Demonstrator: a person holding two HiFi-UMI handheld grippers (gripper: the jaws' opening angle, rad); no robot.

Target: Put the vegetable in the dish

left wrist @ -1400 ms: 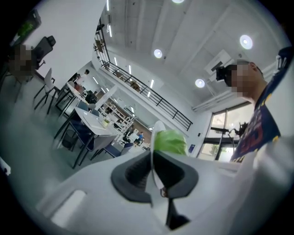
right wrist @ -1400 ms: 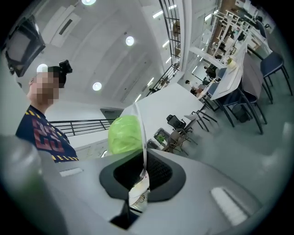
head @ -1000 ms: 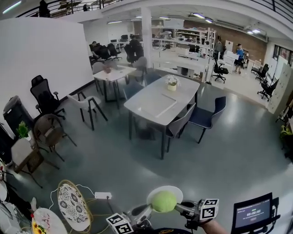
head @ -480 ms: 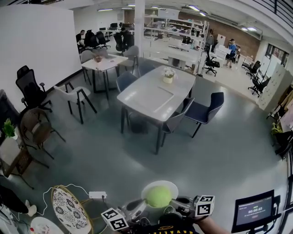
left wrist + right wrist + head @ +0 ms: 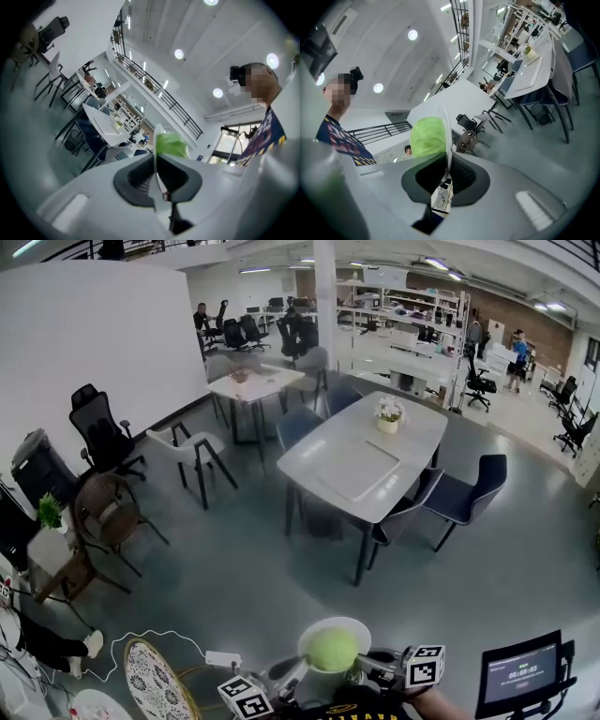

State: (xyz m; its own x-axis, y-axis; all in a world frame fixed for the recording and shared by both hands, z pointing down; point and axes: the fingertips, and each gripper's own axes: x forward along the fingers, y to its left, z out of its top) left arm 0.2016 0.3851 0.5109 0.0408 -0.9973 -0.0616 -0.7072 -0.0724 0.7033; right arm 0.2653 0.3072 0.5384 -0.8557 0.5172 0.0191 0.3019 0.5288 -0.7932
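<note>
A round green vegetable [image 5: 333,650] sits in a white dish [image 5: 354,627] held up in the air at the bottom of the head view. My left gripper [image 5: 298,673] grips the dish's left rim and my right gripper [image 5: 367,667] its right rim. The left gripper view has the left gripper [image 5: 156,161] shut on the thin white dish rim [image 5: 158,133], with the vegetable [image 5: 172,143] just beyond. In the right gripper view my right gripper [image 5: 448,171] pinches the dish rim [image 5: 446,126] edge-on, and the vegetable [image 5: 427,136] bulges on its left.
Far below lies a grey floor with a long white table [image 5: 366,460] and blue chairs. A patterned round seat [image 5: 155,681] and a white power strip [image 5: 223,659] lie at the lower left. A small screen [image 5: 518,676] stands at the lower right.
The head camera has swung, so the room shifts behind. The dish with the vegetable stays at the bottom centre, still gripped on both sides.
</note>
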